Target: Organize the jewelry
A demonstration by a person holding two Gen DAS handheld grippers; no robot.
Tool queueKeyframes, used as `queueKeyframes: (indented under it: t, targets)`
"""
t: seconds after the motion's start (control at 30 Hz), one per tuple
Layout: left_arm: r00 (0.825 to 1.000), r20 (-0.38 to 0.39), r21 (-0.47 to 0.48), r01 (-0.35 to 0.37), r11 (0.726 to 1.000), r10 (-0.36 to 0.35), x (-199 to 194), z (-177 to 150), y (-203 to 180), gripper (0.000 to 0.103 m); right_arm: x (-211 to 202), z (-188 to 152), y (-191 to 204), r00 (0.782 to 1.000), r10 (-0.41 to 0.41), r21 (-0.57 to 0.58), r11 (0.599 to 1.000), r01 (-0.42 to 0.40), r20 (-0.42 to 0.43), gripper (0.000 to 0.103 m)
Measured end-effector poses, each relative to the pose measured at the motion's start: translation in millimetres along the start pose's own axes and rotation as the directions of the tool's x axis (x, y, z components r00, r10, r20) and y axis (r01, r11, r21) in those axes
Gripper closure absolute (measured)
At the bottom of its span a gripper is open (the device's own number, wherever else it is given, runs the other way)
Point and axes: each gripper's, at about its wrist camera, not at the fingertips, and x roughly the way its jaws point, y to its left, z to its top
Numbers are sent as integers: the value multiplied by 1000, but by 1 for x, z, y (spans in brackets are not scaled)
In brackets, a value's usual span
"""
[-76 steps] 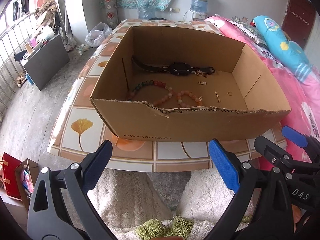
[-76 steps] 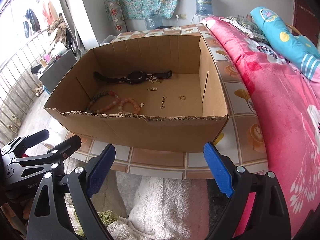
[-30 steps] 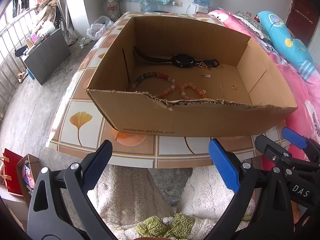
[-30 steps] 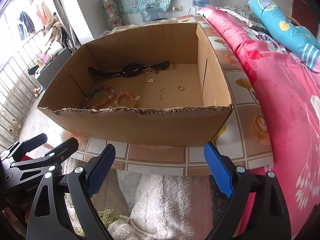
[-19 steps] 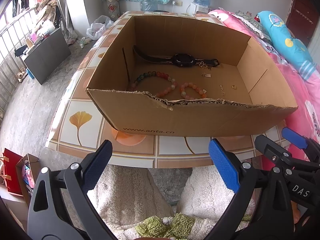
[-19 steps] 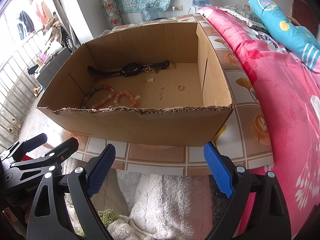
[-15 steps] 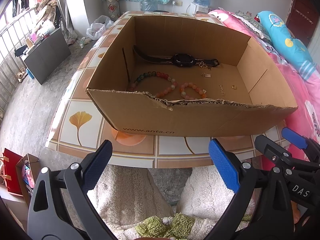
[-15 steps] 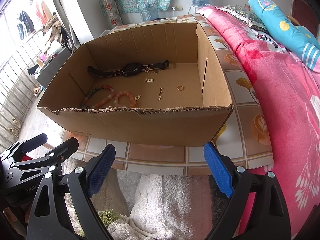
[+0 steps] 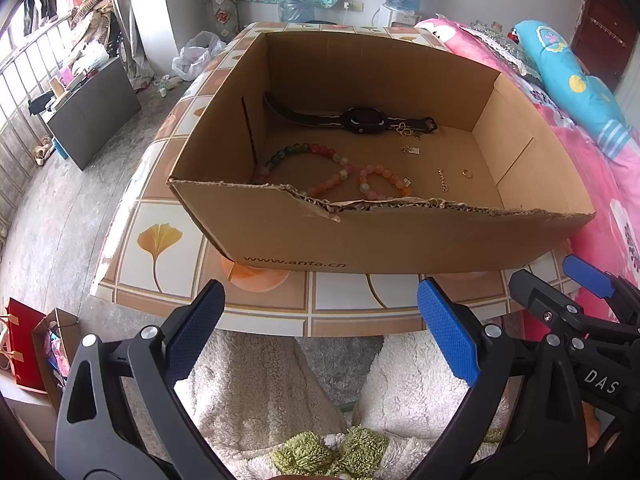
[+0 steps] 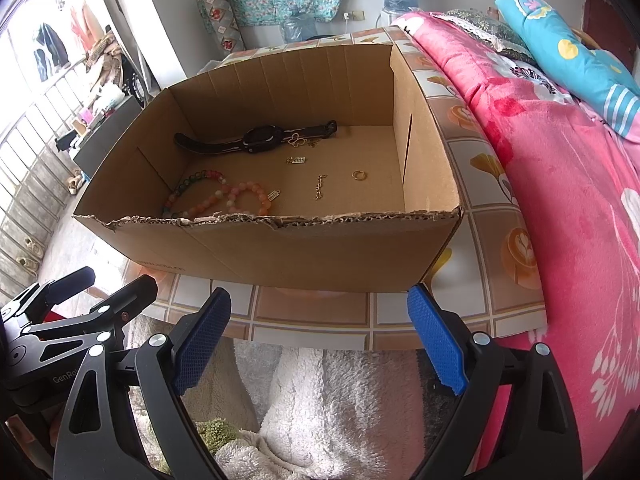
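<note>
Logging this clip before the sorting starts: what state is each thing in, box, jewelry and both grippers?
Cardboard box: open-topped, front edge torn.
Watch: unbuckled, lying flat by the back wall.
Bead bracelets: loose, overlapping on the floor.
Gold ring: lying apart.
Left gripper: open, empty.
Right gripper: open, empty.

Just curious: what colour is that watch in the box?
Black; the watch shows best in the left wrist view.

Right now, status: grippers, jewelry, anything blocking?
Left gripper open, empty; right gripper likewise. Watch, bead bracelets, ring lie loose in cardboard box. Near box wall stands between grippers and jewelry.
</note>
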Motion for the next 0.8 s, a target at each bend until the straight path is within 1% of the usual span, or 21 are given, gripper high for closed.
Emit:
queueKeyframes:
  t: [0.8]
  targets:
    - [1000,-2,2,0,1000,0,0,0,-1,10,2,-2,-2,1000,2,5,1000,-2,-2,15]
